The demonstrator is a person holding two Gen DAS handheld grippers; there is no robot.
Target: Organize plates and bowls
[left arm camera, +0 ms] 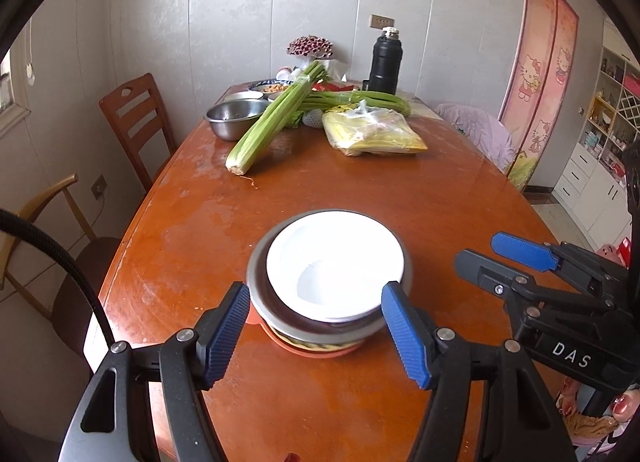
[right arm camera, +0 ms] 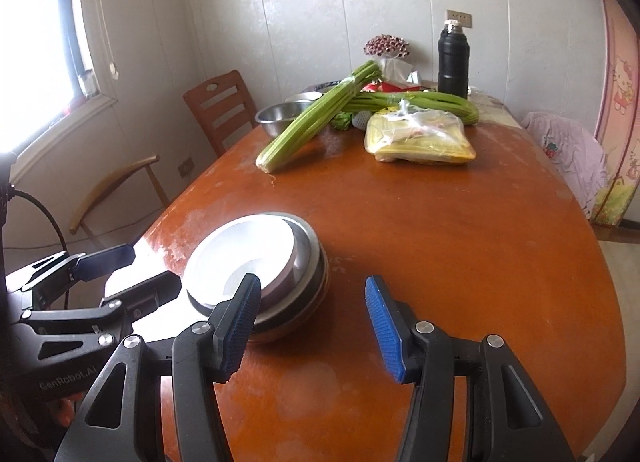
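A stack of dishes stands on the near part of the brown table [left arm camera: 400,197]. A white bowl [left arm camera: 332,262] lies on top, a steel bowl [left arm camera: 256,266] is under it, and an orange plate [left arm camera: 304,350] is at the bottom. My left gripper [left arm camera: 316,288] is open and holds nothing; the stack sits just beyond its fingertips. The right wrist view shows the stack [right arm camera: 256,258] with the left gripper [right arm camera: 156,266] at its left rim. My right gripper [right arm camera: 312,282] is open and holds nothing, over bare table to the right of the stack; the left wrist view shows the right gripper [left arm camera: 478,250] as well.
At the far end lie celery bunches [left arm camera: 272,121], a steel bowl [left arm camera: 232,117], a yellow bag [left arm camera: 372,133] and a black flask [left arm camera: 386,61]. Wooden chairs [left arm camera: 136,117] stand along the left edge, and a chair with a purple cover [left arm camera: 480,129] on the right.
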